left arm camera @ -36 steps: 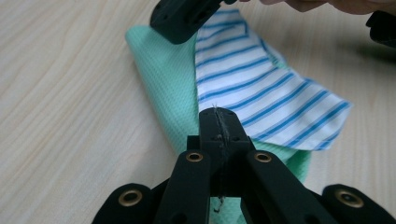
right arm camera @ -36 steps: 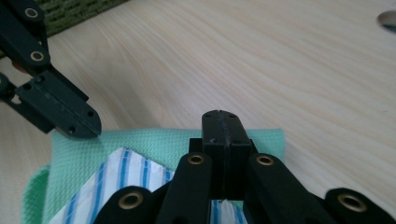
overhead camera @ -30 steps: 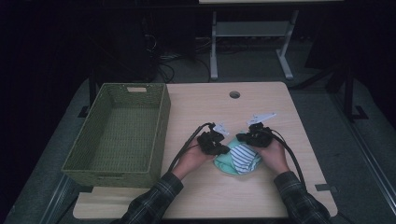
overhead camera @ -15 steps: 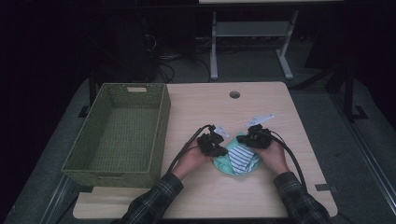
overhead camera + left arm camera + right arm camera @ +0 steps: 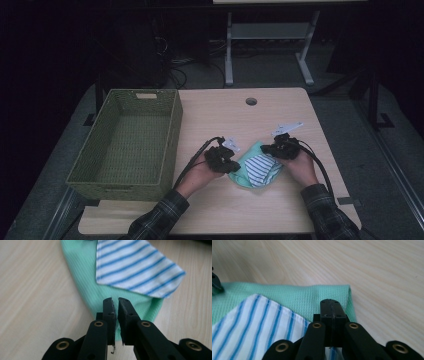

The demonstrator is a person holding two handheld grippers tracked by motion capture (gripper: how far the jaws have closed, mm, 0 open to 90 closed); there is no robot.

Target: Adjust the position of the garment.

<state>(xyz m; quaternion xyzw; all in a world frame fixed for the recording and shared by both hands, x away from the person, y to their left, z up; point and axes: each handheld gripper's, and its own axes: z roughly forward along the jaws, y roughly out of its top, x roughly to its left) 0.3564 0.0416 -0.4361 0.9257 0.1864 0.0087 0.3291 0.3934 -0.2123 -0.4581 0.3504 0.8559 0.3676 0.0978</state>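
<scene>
One folded cloth (image 5: pixel 256 169) sits just right of the green wicker basket (image 5: pixel 125 145). It's mint green waffle weave with a white, blue-striped layer on top, and its long axis runs diagonally away from the basket. There are two grippers. The left gripper (image 5: pixel 115 303) has just been opening, with a narrow gap and nothing between the jaws. The right gripper (image 5: pixel 331 305) is closed tight over the cloth's edge; I can't tell if it's pinching fabric.

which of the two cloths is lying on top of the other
The blue-and-white striped cloth lies on top; the plain green cloth is underneath, flat on the table, showing around its edges.
</scene>
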